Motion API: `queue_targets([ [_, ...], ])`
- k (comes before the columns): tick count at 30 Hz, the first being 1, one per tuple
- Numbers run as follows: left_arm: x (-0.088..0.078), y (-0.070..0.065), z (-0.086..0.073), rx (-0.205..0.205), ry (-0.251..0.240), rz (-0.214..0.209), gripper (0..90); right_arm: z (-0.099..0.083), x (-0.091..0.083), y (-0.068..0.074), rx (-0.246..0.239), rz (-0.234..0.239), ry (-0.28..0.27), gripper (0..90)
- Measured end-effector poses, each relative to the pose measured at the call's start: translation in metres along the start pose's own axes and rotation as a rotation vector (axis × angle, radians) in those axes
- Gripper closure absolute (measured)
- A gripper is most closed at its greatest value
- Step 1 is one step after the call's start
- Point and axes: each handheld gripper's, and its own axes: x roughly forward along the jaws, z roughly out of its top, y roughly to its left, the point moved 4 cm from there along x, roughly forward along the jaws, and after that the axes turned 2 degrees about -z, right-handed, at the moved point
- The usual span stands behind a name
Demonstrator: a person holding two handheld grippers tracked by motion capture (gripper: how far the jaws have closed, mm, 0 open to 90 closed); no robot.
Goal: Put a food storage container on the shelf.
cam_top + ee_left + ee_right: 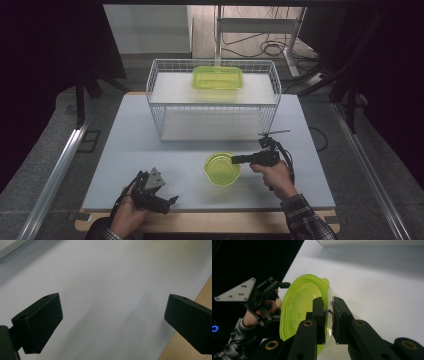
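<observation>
- My right tongs (329,312) are clamped on the rim of the round, translucent lime-green plastic bowl (222,170); in the right gripper view one jaw sits inside the wall and the other outside, with the thin wall pinched between them.
- In the high view the right tongs (235,160) reach in from the bowl's right side, level with its rim, and the bowl rests on the pale grey bench (150,130) just in front of them.
- My left tongs (170,201) stand wide apart with nothing between the jaws; the left gripper view looks past them at bare bench surface and a strip of wooden edge (200,297) by one jaw.
- The left tongs sit near the front edge of the bench, well apart from the bowl, which lies beyond them and toward my right hand (275,175).
- Beyond the right tongs, farther along the bench, stands a white wire basket (155,100) with a white shelf in it.
- On that shelf lies a rectangular lime-green plastic container (218,78), well apart from both tongs.
</observation>
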Motion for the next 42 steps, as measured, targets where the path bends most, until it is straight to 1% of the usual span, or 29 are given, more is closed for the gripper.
queue_targets([
  [10,0.001,0.000,-0.001,-0.004,0.009,0.001,1.6,0.015,-0.014,0.011,-0.001,0.007,-0.059,81.0],
  [18,0.001,0.001,-0.001,-0.014,0.010,0.002,1.6,0.029,-0.025,0.021,-0.015,0.002,-0.094,81.1],
  [29,0.001,0.002,-0.001,-0.027,0.014,0.005,1.5,0.049,-0.039,0.031,-0.014,0.005,-0.144,81.0],
  [33,0.001,0.003,-0.001,-0.034,0.016,0.004,1.4,0.057,-0.045,0.036,-0.009,0.002,-0.156,81.1],
  [42,0.002,0.004,-0.002,-0.038,0.025,0.002,1.6,0.076,-0.056,0.047,-0.022,-0.002,-0.180,81.1],
])
